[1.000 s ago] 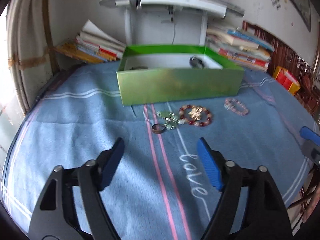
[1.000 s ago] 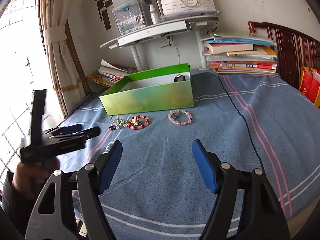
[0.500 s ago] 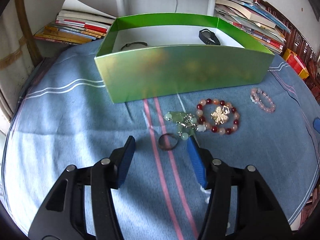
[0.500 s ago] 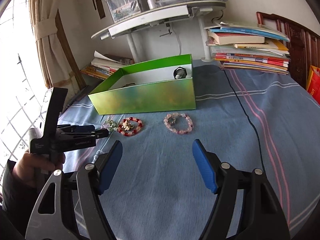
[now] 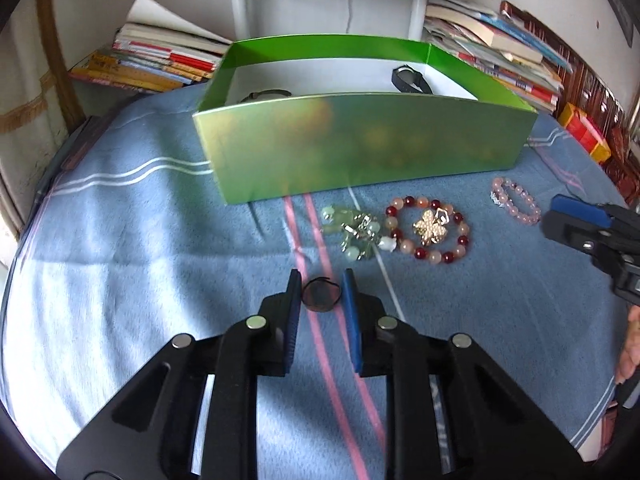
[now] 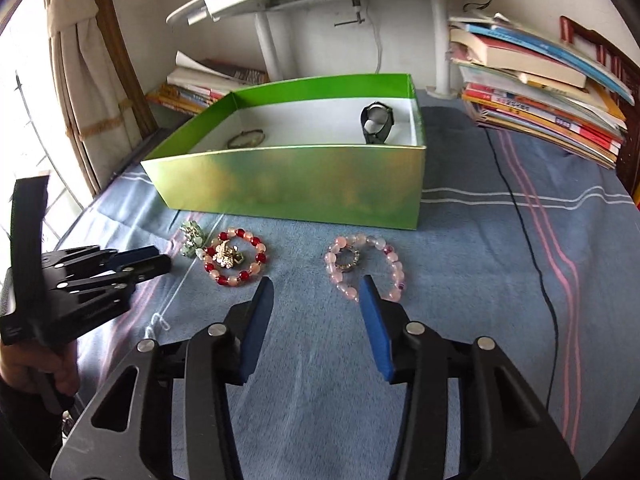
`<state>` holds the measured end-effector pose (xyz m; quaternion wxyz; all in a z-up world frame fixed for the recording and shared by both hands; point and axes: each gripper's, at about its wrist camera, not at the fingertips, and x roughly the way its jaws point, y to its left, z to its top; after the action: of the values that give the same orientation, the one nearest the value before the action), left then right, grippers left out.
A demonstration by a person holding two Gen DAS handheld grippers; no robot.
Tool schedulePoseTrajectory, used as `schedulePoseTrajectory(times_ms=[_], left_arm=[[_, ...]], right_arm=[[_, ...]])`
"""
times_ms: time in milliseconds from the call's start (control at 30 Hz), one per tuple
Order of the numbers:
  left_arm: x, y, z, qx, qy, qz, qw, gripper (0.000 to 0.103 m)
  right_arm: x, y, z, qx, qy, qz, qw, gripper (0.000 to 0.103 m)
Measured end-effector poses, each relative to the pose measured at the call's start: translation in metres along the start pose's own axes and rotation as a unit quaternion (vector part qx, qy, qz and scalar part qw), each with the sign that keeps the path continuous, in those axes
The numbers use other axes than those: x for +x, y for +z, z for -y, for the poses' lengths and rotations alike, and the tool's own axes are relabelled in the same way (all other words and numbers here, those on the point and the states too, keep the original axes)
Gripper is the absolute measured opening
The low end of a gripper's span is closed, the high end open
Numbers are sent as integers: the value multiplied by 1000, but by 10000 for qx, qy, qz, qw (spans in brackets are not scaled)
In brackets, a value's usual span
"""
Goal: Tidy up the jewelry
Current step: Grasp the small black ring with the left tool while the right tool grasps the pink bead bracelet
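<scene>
Left wrist view: left tongs pinching small dark metal ring on blue striped blanket, near green cardboard box. Right tongs spread, just beside pink bead bracelet.

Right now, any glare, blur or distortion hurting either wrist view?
Left wrist: strong fisheye bowing of the green box, blotchy sheen on its front wall, ring sharp between the fingers. Right wrist: window blown out at left, pink bracelet crisp.
</scene>
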<state>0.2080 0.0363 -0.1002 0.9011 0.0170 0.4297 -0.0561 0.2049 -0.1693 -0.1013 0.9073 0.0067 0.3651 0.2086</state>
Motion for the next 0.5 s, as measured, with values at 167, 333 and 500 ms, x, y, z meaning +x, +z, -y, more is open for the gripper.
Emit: schedulePoseTrajectory(times_ms=[167, 333, 500], left_arm=[[-30, -12, -6, -152, -87, 297, 9994, 20], [-71, -19, -4, -192, -91, 737, 9971, 20], [-95, -22, 0, -175, -112, 963, 9951, 20]], right_arm=[[16, 5, -1, -111, -61, -164, 9998, 44], [31, 9, 4, -105, -196, -339, 9992, 33], [36, 6, 7, -106, -294, -406, 9987, 8]])
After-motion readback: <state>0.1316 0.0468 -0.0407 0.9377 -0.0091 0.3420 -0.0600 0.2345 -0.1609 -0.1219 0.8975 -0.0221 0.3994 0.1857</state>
